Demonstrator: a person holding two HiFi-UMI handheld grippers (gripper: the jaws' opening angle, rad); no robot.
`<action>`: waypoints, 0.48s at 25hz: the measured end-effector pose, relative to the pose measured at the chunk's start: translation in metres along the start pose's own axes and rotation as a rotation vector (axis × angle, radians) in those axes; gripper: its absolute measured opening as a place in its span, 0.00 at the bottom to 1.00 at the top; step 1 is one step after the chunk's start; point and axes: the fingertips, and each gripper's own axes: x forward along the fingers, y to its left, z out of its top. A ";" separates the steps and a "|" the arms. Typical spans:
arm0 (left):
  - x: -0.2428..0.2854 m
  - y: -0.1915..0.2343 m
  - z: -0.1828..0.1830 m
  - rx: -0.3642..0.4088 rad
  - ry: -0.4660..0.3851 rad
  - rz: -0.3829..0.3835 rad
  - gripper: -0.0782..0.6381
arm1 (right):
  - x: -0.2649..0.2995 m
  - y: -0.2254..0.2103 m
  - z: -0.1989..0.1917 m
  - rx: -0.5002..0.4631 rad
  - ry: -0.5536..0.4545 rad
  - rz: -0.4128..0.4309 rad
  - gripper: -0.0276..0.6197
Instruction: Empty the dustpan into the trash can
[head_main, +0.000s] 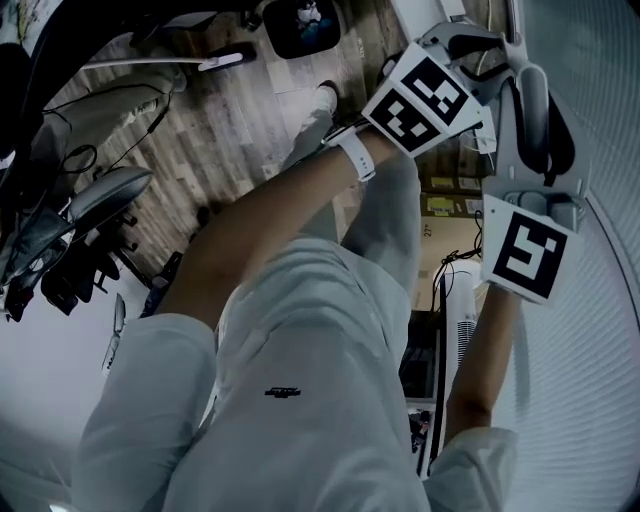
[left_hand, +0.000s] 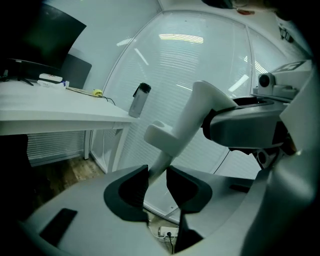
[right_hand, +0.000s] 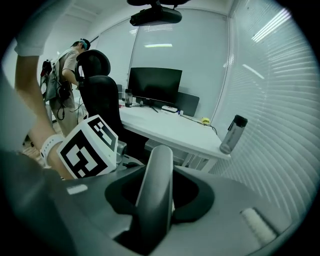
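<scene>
- Wood floor (head_main: 230, 130) fills the head view; the dustpan handle (head_main: 535, 110) is seen at upper right, the pan itself unseen.
- Left gripper view: the left tool (left_hand: 156, 187) is clamped on that handle's pale stem.
- Right gripper view: the right tool (right_hand: 155, 192) is closed round it too; light, stiff, smooth plastic is judged, so the handle is the hold.

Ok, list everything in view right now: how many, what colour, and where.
white handle: one, white, in the left gripper
grey handle: one, grey, in the right gripper
desk: one, white, beside the blinds
monitor: one, black, on the desk
water bottle: one, clear, desk's corner
office chair: one, black, at the desk
another person: one, light top, behind the chair
left gripper: one, grey, shut on the white handle
right gripper: one, grey, shut on the grey handle
</scene>
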 end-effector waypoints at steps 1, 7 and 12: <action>0.005 0.001 -0.004 -0.003 0.007 0.002 0.28 | 0.003 -0.002 -0.005 0.005 0.001 0.008 0.23; 0.031 -0.001 -0.035 0.016 0.067 0.013 0.27 | 0.013 -0.008 -0.043 0.079 -0.017 0.040 0.23; 0.043 0.005 -0.052 0.018 0.107 0.010 0.27 | 0.025 -0.007 -0.060 0.080 -0.003 0.051 0.24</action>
